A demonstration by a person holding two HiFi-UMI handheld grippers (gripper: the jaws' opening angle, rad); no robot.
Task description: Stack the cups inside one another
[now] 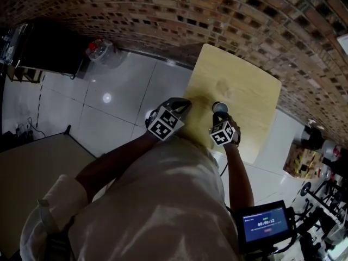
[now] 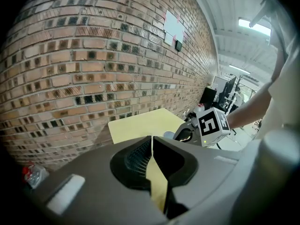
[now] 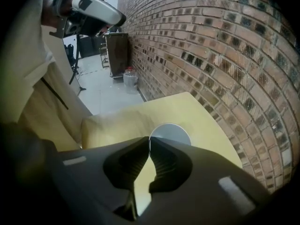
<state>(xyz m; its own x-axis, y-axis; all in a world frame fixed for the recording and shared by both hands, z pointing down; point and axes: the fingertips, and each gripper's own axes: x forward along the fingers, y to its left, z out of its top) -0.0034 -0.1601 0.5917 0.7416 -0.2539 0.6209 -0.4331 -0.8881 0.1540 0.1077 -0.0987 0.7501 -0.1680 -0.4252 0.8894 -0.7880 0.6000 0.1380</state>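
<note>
pressed together and empty, the grey plastic right gripper point(image 3: 149, 140) hangs at the near rim of the pale round cup point(image 3: 169, 132) on the light wooden table point(image 3: 206, 116), left gripper point(image 2: 152, 138) likewise closed: seemingly the approach, so next its jaws must part to grasp.

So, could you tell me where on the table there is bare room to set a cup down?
The table is bare from the cup out to the wall, and right of the cup too. The near edge is crowded: left gripper, right gripper and cup.
</note>
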